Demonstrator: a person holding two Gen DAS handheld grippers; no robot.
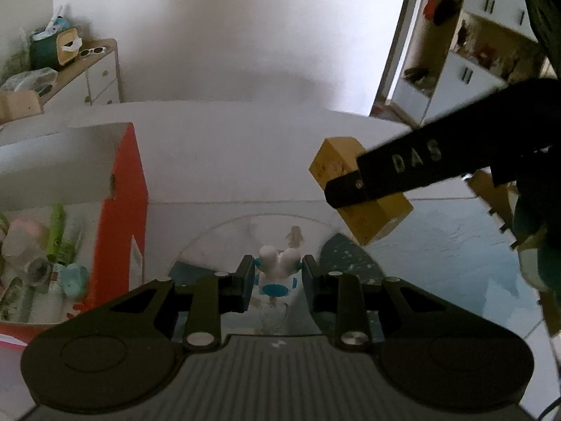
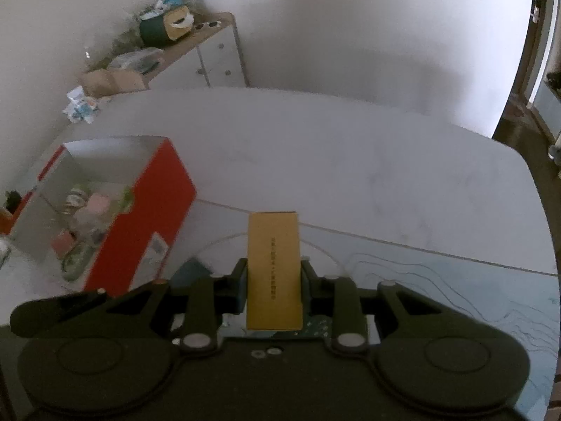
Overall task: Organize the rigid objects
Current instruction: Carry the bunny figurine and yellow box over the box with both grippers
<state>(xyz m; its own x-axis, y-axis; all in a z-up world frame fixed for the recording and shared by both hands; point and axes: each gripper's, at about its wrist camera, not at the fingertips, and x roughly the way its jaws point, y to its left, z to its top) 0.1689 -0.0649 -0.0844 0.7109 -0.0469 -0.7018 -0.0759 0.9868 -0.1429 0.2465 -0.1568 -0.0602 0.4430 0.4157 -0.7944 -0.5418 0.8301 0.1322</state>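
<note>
Right gripper: closed on the yellow rectangular cardboard box, long axis forward.
Left gripper: jaws parted around the small white-and-blue plastic figure, grip unclear.
Red open cardboard bin: left of frame, nearer the left gripper.
</note>
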